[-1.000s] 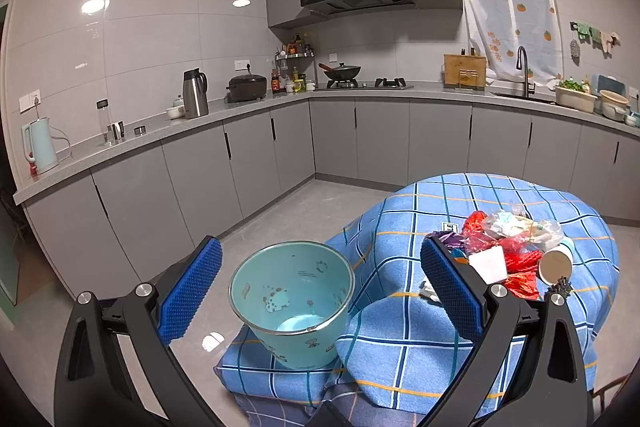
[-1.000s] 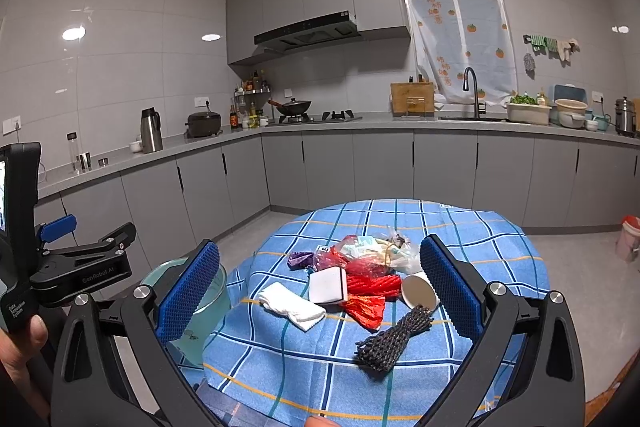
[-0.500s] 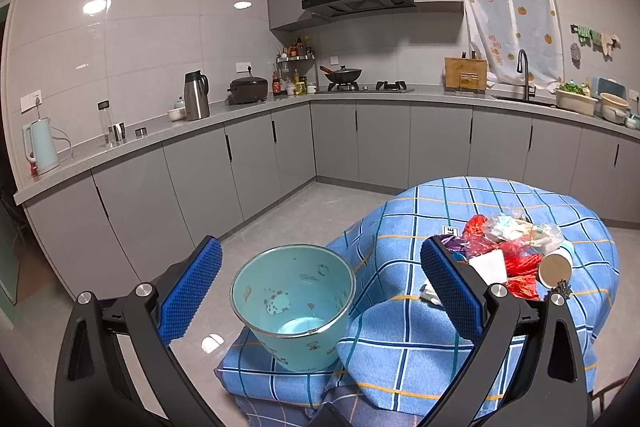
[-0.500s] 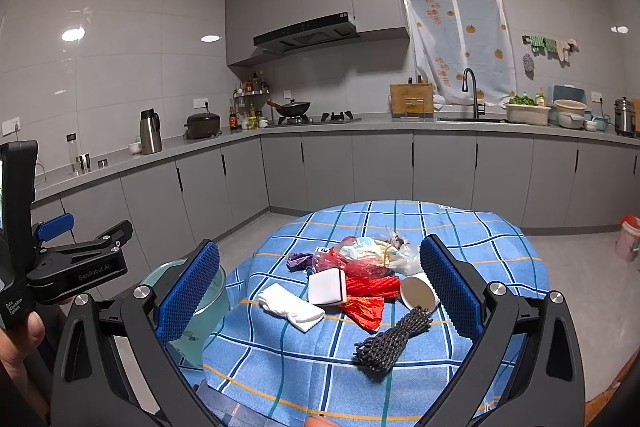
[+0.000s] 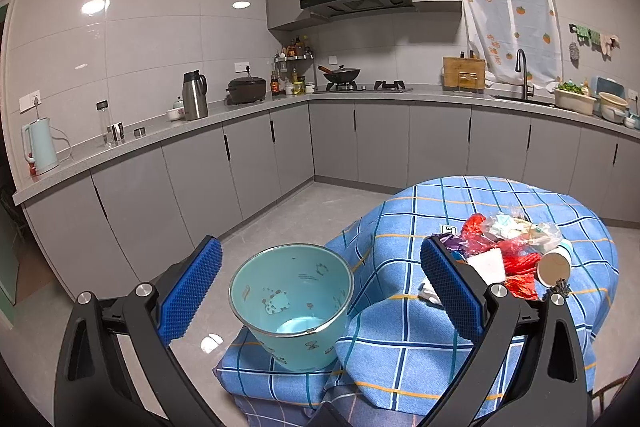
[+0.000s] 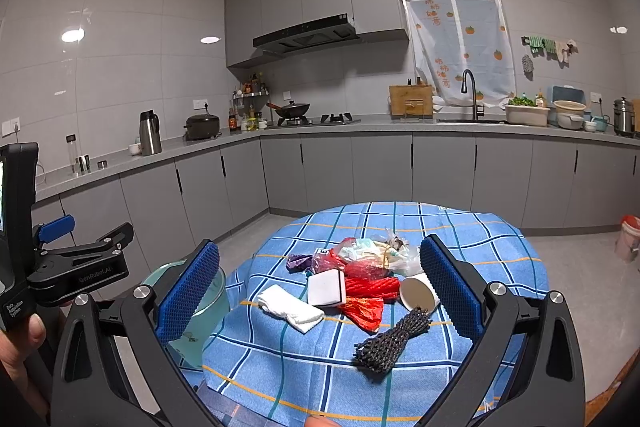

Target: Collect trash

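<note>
A pile of trash lies on the round table with the blue checked cloth: a white cloth, a white block, red wrappers, a paper cup, a black mesh bundle and a clear bag. My right gripper hangs open in front of the pile, holding nothing. A teal bin stands left of the table, below the table top. My left gripper is open above and in front of the bin, with nothing in it.
The bin rests on a low seat draped in checked cloth. Grey kitchen cabinets line the walls behind, with bare floor between them and the table. A pink bucket stands on the floor at far right.
Almost nothing differs. The left wrist view has drifted very slightly, and both grippers stay open and empty.
</note>
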### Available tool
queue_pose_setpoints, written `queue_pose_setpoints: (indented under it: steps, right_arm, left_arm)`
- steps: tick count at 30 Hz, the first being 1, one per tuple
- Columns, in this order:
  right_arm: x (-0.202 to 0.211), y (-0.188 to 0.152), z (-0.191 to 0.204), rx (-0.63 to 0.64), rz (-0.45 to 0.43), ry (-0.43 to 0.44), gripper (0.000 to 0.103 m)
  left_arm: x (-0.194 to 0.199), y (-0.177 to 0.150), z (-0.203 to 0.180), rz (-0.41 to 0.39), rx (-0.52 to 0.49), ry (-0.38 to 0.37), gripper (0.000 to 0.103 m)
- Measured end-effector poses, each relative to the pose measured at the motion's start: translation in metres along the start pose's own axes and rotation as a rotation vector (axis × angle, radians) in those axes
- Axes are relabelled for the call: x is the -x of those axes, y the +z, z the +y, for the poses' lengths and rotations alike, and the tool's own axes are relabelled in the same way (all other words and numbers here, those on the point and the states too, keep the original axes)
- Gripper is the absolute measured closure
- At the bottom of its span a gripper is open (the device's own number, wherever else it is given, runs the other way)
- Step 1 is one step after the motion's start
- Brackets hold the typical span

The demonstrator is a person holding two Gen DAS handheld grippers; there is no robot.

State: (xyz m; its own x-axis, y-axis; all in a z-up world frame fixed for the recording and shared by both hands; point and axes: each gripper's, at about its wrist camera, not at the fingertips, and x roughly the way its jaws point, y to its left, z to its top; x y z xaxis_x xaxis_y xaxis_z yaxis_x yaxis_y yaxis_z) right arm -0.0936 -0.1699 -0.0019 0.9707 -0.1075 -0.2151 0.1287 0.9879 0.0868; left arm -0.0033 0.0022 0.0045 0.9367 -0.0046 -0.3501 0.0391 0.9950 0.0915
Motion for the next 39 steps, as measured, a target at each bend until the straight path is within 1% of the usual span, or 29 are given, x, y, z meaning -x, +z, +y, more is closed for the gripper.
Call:
queue_pose_setpoints:
  steps: [18, 29, 32, 35, 37, 39]
  right_arm:
    - [0.002, 0.0, 0.0, 0.0, -0.007, -0.006, 0.004]
    - [-0.005, -0.006, -0.005, -0.002, 0.012, -0.022, 0.004]
    - [-0.011, -0.01, -0.01, -0.007, 0.023, -0.052, 0.004]
    - [-0.024, -0.018, -0.024, -0.024, 0.055, -0.114, 0.004]
    - [-0.037, -0.027, -0.036, -0.036, 0.09, -0.16, 0.004]
    - [-0.052, -0.039, -0.049, -0.045, 0.137, -0.207, 0.004]
  left_arm:
    - [0.0, -0.001, -0.002, 0.0, 0.001, -0.001, 0.005]
    - [-0.006, -0.003, -0.003, 0.015, -0.001, 0.002, 0.005]
    - [-0.014, -0.007, -0.003, 0.03, -0.004, 0.01, 0.005]
    - [-0.033, -0.015, -0.004, 0.068, -0.003, 0.021, 0.005]
    - [-0.048, -0.023, -0.006, 0.102, -0.011, 0.031, 0.005]
    - [-0.061, -0.031, -0.009, 0.131, -0.008, 0.019, 0.005]
